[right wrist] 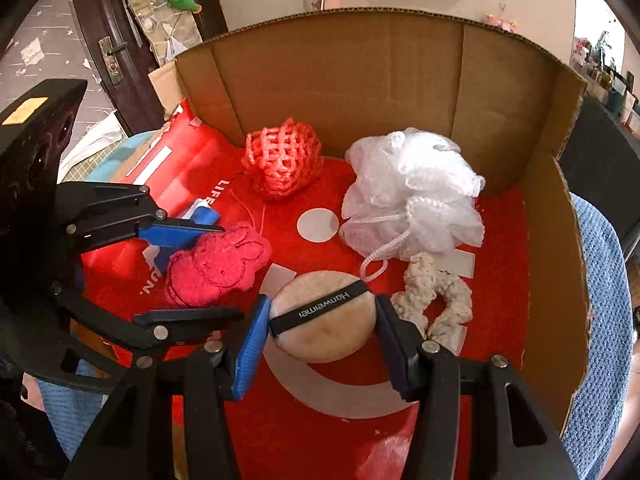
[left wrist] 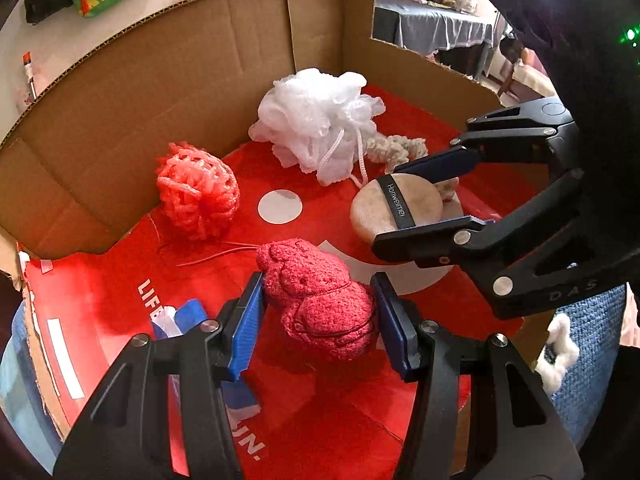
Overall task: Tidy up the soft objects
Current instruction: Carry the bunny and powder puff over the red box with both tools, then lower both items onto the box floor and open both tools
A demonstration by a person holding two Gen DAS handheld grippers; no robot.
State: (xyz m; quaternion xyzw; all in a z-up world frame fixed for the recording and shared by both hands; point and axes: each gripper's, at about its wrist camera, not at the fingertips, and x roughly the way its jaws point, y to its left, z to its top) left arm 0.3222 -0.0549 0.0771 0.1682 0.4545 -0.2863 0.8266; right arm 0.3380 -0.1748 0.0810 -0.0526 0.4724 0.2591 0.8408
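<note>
— Both sets of jaws are clamped, as far as I can see from here. My left gripper (left wrist: pixel 318 312) has its blue pads against either side of the red fuzzy toy (left wrist: pixel 320 300), and my right gripper (right wrist: pixel 320 334) is pinching the round beige powder puff (right wrist: pixel 324 316) across its black strap.

— Where do those two sit?

— Side by side on the red printed floor (right wrist: pixel 500 280) of the cardboard box (right wrist: pixel 360 80), near its open front. From the right wrist view the red toy (right wrist: pixel 216 268) lies just to the left of the puff. From the left wrist view the puff (left wrist: pixel 398 210) is beyond the toy and to the right, with the right gripper (left wrist: pixel 432 204) reaching in from that side.

— And the other soft things?

— A white mesh bath pouf (right wrist: pixel 416 192) sits toward the back right, its cord trailing forward toward the puff. An orange-red net ball (right wrist: pixel 284 164) is at the back left, close to the wall. A cream rope twist (right wrist: pixel 436 292) lies just right of the puff, touching my right finger. A blue and white scrap (left wrist: pixel 180 316) sits beside my left gripper.
</note>
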